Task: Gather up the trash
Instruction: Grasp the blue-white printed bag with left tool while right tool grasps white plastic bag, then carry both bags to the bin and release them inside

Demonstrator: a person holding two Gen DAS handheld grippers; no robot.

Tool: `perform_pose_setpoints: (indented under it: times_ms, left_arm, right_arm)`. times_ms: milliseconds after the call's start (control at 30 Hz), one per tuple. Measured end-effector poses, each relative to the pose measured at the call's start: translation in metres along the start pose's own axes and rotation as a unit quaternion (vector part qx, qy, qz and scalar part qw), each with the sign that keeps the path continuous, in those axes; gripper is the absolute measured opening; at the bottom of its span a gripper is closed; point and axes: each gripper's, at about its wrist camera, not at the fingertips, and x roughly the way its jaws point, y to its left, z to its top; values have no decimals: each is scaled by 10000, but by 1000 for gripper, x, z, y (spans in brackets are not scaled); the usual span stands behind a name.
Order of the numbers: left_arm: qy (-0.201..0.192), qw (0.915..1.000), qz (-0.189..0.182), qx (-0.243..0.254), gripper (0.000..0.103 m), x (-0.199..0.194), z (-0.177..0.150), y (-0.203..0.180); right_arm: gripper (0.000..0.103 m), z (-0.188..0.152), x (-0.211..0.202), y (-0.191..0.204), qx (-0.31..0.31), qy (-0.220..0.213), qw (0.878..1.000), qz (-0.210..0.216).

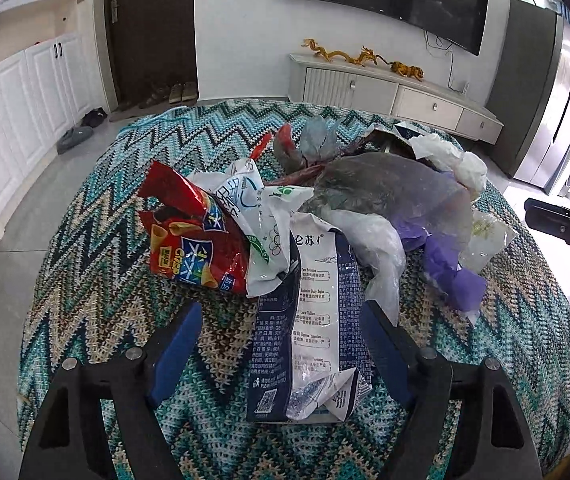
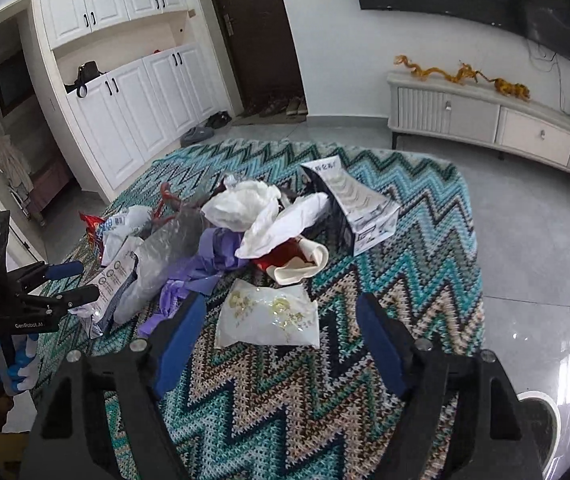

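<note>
A pile of trash lies on a table with a zigzag knitted cloth (image 1: pixel 97 280). My left gripper (image 1: pixel 281 312) is open, its jaws either side of a flattened blue-and-white milk carton (image 1: pixel 305 320). A red snack bag (image 1: pixel 193 232) and a white plastic wrapper (image 1: pixel 261 216) lie just beyond, with purple gloves (image 1: pixel 453 272) to the right. My right gripper (image 2: pixel 281 312) is open above a white and clear yellow-printed packet (image 2: pixel 269 316). Beyond it are a red and white paper cup (image 2: pixel 301 264), white tissue (image 2: pixel 245 200) and a black-and-white box (image 2: pixel 353 208). The left gripper also shows in the right wrist view (image 2: pixel 77 280).
The cloth (image 2: pixel 425 240) covers the whole table. Behind it are white cabinets (image 2: pixel 133 92), a dark door (image 2: pixel 253 28), a TV console (image 2: pixel 485 120) with golden dragon figures, and shoes on the grey tiled floor. A round white object (image 2: pixel 537 420) sits at lower right.
</note>
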Motion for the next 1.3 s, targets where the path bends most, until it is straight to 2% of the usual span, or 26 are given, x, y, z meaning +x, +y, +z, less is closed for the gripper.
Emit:
perform_pose_setpoints:
  times_ms: [167, 333, 367, 400, 467, 500, 567, 700, 967, 1133, 1300]
  left_arm:
    - [103, 9996, -101, 235, 80, 8, -6, -16]
    - [251, 9992, 32, 312, 80, 17, -11, -26]
    - [257, 9992, 58, 314, 79, 16, -11, -27]
    - [264, 9991, 75, 320, 69, 16, -12, -28]
    - [293, 9990, 74, 316, 66, 16, -14, -31]
    - [284, 9991, 74, 310, 66, 14, -16, -32]
    - [273, 9992, 21, 292, 66, 8, -25, -36]
    - [306, 9992, -76, 252, 66, -1, -40, -39]
    - [268, 9993, -18, 260, 66, -25, -74, -40]
    - [11, 9996, -46, 267, 66, -50, -84, -40]
    - [-268, 9992, -70, 291, 65, -74, -78, -39]
  right_arm:
    - [76, -3, 31, -4, 28, 289, 9994, 180]
    - [75, -10, 46, -7, 104, 448, 9986, 263]
    - [69, -11, 46, -6, 93, 456, 9985, 294]
    - [54, -12, 46, -6, 101, 473, 9982, 345]
    - [51, -15, 43, -5, 105, 438, 9983, 377]
    - [46, -17, 41, -4, 112, 429, 9982, 406]
    - [43, -22, 34, -3, 124, 386, 9983, 411]
    - [42, -31, 13, 1, 141, 307, 9988, 350]
    - [39, -54, -29, 4, 207, 121, 9995, 188]
    - [37, -62, -61, 5, 291, -85, 9995, 53]
    - [37, -64, -94, 4, 321, -378, 9987, -109]
